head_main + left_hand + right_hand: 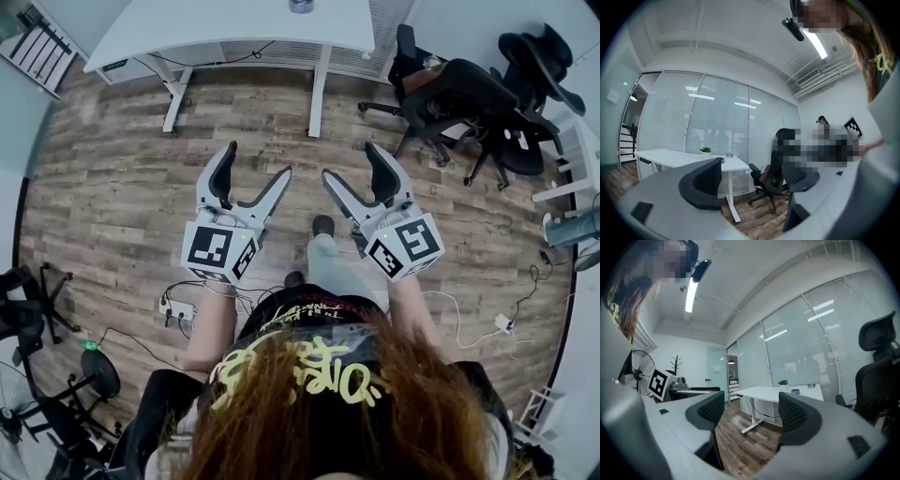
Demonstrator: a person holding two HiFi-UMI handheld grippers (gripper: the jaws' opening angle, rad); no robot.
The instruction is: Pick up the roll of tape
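Reddish-brown hair and a black top with yellow lettering fill the bottom of the head view, and from there both forearms reach forward over the wooden floor point(122, 178). Each hand holds 1 hand-held gripper at about the same height, the 2 side by side but apart. The left hand-held gripper point(258, 161) is released: in its own view its 2 dark padded jaws stand wide apart with only floor and a distant office chair point(773, 176) showing between them. The right hand-held gripper point(350, 161) is likewise released, its jaws spread and empty, with bare floorboards and the table's legs seen through the gap. Both marker cubes point(217, 248) face up toward the head camera. A white table point(234, 28) stands well ahead of both hand-held grippers, across a stretch of floor. On it, at the very top edge of the head view, sits a small dark round thing that appears to be the roll of tape point(301, 6), too small to make out further; the right gripper view shows a small dark item point(795, 391) on the tabletop near a little potted plant point(783, 382). Black office chairs point(459, 98) are grouped to the right of the table. A white power strip point(176, 308) with cables lies on the floor below the left forearm.
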